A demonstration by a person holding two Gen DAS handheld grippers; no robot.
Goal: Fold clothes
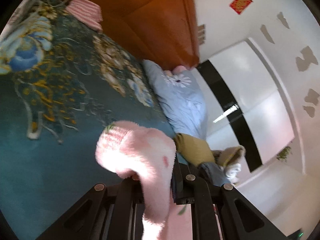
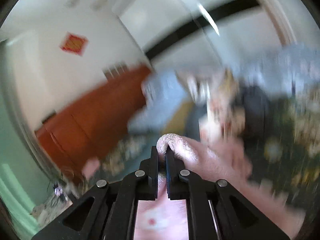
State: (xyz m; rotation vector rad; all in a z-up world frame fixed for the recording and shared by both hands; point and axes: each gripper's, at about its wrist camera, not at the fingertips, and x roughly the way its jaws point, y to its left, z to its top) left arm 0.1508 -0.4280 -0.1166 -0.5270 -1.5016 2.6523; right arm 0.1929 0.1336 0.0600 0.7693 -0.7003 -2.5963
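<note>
A fluffy pink garment (image 1: 144, 152) with a ribbed cuff hangs from my left gripper (image 1: 156, 178), whose jaws are shut on it; the fabric covers the fingertips. It is held above a dark blue flowered bedspread (image 1: 50, 104). In the right wrist view my right gripper (image 2: 162, 154) is shut on a fold of the same pink garment (image 2: 202, 156), which trails off to the lower right. That view is blurred by motion.
A pink striped folded item (image 1: 86, 12) lies at the bed's far end by an orange wooden headboard (image 1: 152, 24). A light blue pillow (image 1: 180, 94), an olive garment (image 1: 192, 148) and other clothes (image 1: 230, 160) lie along the bed's edge. White wall and wardrobe (image 1: 260, 92) stand behind.
</note>
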